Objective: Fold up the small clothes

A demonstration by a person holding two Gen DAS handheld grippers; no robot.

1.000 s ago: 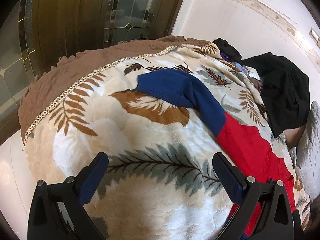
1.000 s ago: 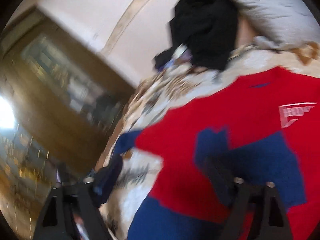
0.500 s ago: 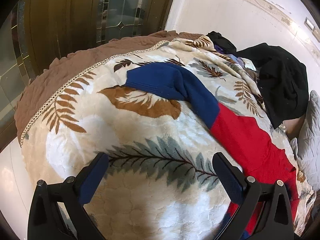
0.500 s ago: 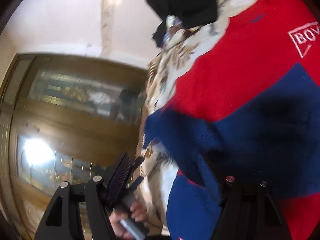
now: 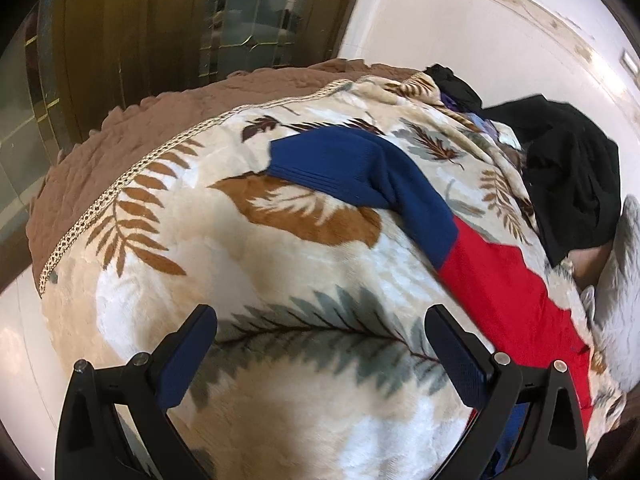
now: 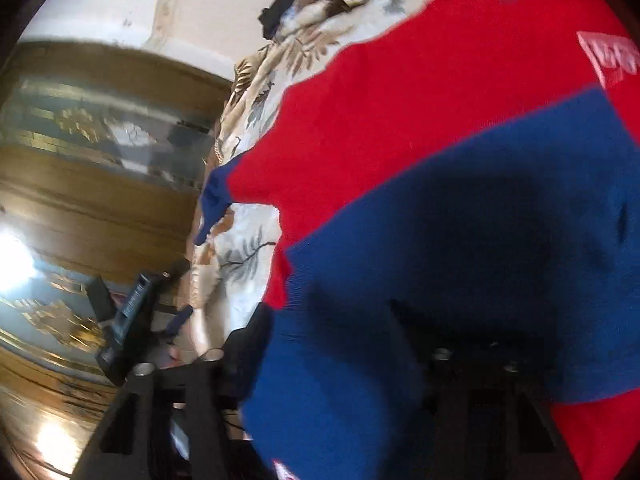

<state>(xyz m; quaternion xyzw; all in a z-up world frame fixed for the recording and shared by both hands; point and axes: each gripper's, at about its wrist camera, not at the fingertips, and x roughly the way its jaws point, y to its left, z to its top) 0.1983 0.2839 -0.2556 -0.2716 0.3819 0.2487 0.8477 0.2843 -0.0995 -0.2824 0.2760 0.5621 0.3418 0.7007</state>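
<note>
A red and blue sweater (image 5: 492,280) lies spread on a leaf-patterned blanket (image 5: 248,264), its blue sleeve (image 5: 352,168) stretched out to the left. My left gripper (image 5: 320,344) is open and empty, above the blanket short of the sleeve. In the right wrist view the sweater's body (image 6: 460,208) fills the frame and its sleeve (image 6: 216,200) points left. My right gripper (image 6: 332,332) is open, low over the blue band, with the sweater hem between its fingers. The right finger is in shadow and blurred.
A black garment pile (image 5: 568,176) and a grey pillow (image 5: 616,280) lie at the far right of the bed. A brown quilt edge (image 5: 132,136) borders the blanket. A wooden glass-panelled door (image 5: 168,24) stands behind. The left gripper's body (image 6: 128,320) shows beside the bed.
The right gripper has swung and dropped closer onto the sweater's blue band. The left gripper has drifted slightly, staying open over the blanket.
</note>
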